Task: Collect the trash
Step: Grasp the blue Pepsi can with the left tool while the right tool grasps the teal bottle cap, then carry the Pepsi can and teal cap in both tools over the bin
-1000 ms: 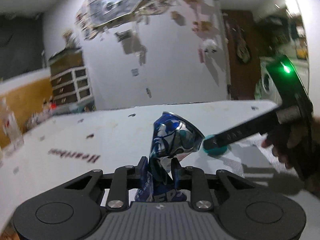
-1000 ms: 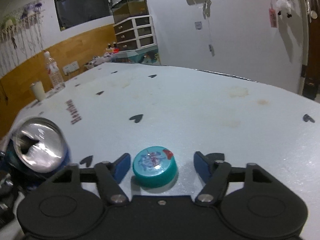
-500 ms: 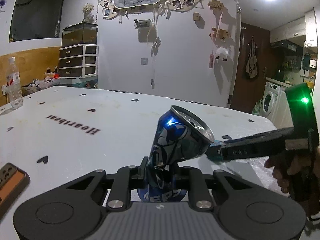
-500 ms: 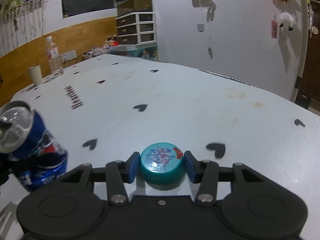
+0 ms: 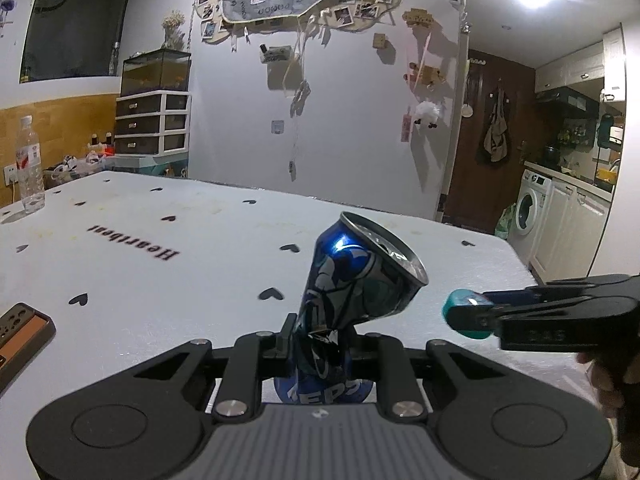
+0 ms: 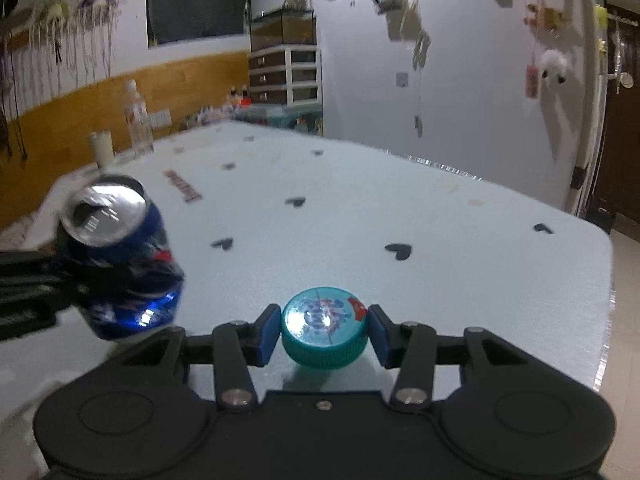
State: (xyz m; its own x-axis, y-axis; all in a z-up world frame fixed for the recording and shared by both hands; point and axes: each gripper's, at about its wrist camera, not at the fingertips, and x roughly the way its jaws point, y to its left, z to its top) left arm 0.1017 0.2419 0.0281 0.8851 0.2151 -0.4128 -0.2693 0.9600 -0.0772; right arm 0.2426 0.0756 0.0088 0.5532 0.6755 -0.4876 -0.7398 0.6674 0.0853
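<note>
My left gripper [image 5: 320, 340] is shut on a crushed blue Pepsi can [image 5: 356, 280], pinched at its creased waist, and holds it above the white table [image 5: 160, 280]. The can also shows at the left of the right wrist view [image 6: 120, 256]. My right gripper [image 6: 324, 332] is shut on a teal bottle cap [image 6: 324, 332] and holds it just above the table. In the left wrist view the right gripper [image 5: 472, 316] with the cap [image 5: 464, 314] is to the right of the can.
A clear water bottle [image 5: 30, 164] stands at the table's far left, with a white cup [image 6: 102, 148] beside it. A brown and orange object [image 5: 20, 328] lies at the near left. The table's right edge [image 6: 604, 320] drops to the floor. White drawers [image 5: 152, 128] stand behind.
My right gripper closed on the teal cap and lifted it off the table. My left gripper, holding the can throughout, rose with it.
</note>
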